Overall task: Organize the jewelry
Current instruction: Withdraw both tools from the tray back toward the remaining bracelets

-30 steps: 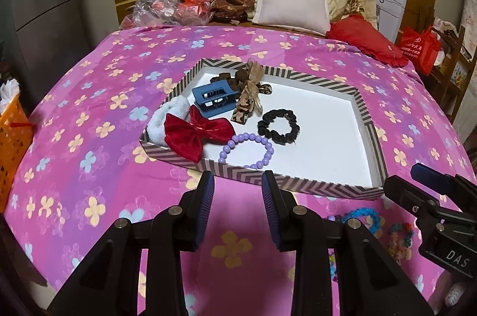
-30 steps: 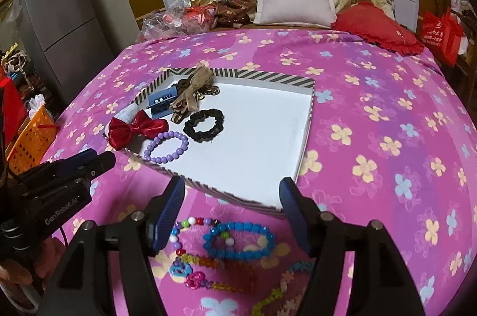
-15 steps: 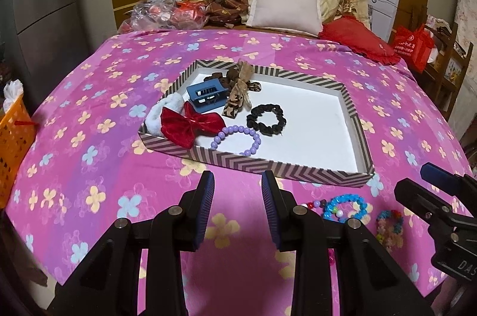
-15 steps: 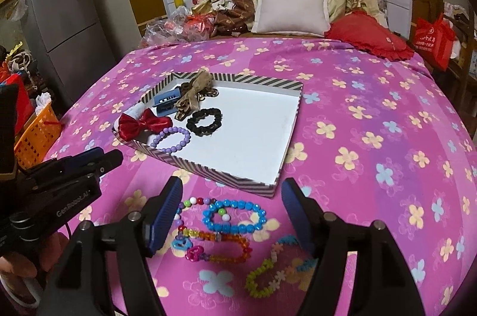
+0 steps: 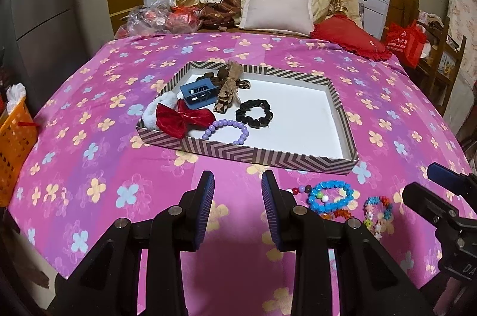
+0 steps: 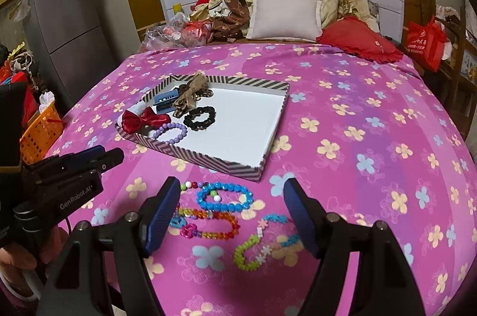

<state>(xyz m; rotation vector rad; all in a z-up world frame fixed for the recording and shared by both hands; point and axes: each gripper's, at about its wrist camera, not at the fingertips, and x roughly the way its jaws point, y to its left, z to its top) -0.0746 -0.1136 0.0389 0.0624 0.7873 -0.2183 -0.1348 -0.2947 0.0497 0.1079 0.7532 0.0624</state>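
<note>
Where beads lie loose, the blue bracelet (image 6: 224,196) forms a closed ring.

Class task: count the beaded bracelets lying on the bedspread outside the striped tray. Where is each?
4, though overlap may hide more: blue bracelet nearest the tray; small-bead strand at its left; rainbow bracelet just in front; green-and-blue bracelet toward the right.

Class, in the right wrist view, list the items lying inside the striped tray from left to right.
red bow → purple bead bracelet → black scrunchie, with the bare white floor of the striped tray beyond.
</note>
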